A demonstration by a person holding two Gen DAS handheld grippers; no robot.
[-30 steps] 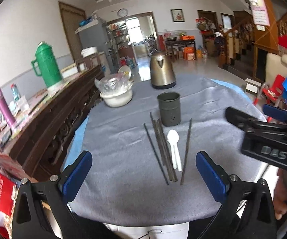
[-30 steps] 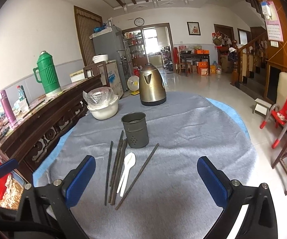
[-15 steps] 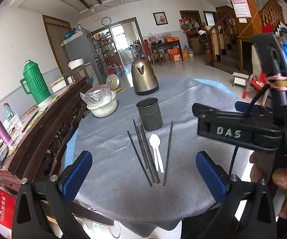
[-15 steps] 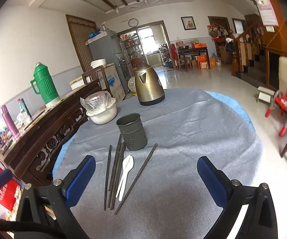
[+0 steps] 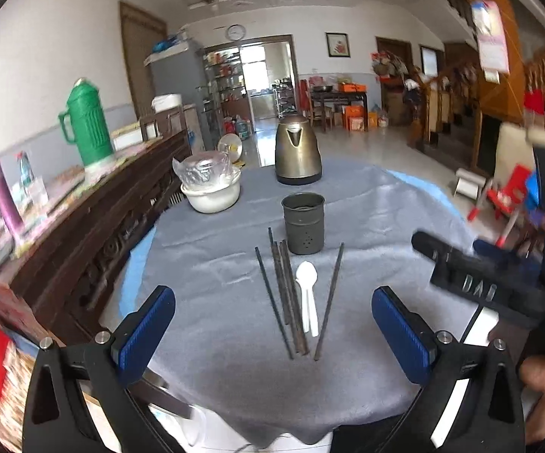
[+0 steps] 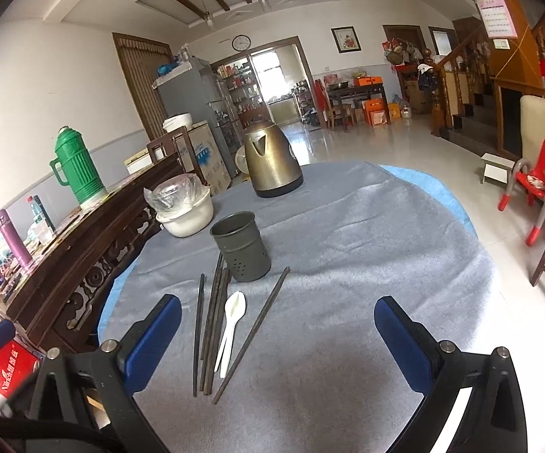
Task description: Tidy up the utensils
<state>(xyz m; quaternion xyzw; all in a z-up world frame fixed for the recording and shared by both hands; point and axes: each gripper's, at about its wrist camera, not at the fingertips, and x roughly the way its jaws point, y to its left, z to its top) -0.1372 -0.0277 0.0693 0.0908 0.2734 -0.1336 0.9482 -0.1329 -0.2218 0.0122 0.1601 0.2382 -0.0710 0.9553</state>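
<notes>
One round table under a grey cloth [image 6: 366,249], blue layer showing at its rim, in a big living room with stairs at right and a dark wood sideboard [image 6: 94,234] along the left. On the cloth: kettle [image 6: 272,158], white bowl [image 6: 187,215], dark utensil holder [image 6: 242,251]. Just in front of the holder lie dark chopsticks [image 6: 212,324] and a white spoon [image 6: 230,321], flat, side by side. Left gripper [image 5: 272,332] jaws wide apart, empty, above near table edge. Right gripper [image 6: 276,339] likewise spread wide, holding nothing.
</notes>
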